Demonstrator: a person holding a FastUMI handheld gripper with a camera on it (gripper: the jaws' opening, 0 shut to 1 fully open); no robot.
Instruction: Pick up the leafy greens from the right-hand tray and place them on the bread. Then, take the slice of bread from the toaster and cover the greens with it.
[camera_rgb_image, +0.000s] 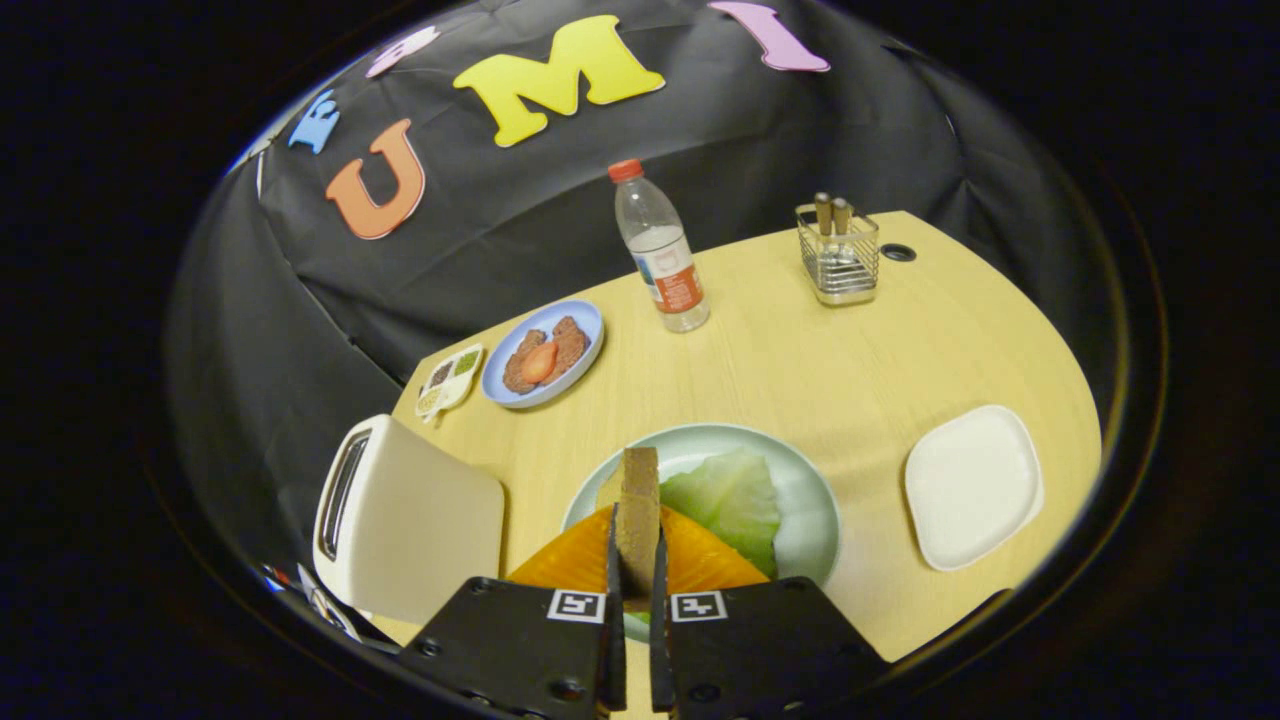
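Observation:
My gripper (637, 560) is shut on a slice of bread (638, 510), held on edge between the orange fingers (575, 560). It hangs over the pale green plate (815, 500). A leaf of greens (730, 500) lies on that plate, just ahead and right of the fingers. A pale bit of what may be the lower bread peeks out left of the held slice. The white toaster (420, 515) stands to the left of the fingers, its slot facing up and left. The white square tray (972, 485) to the right holds nothing.
A water bottle (660, 250) stands at the back middle of the wooden table (800, 370). A wire holder with utensils (838, 255) is at the back right. A blue plate with food (545, 352) and a small condiment dish (450, 380) sit at the back left.

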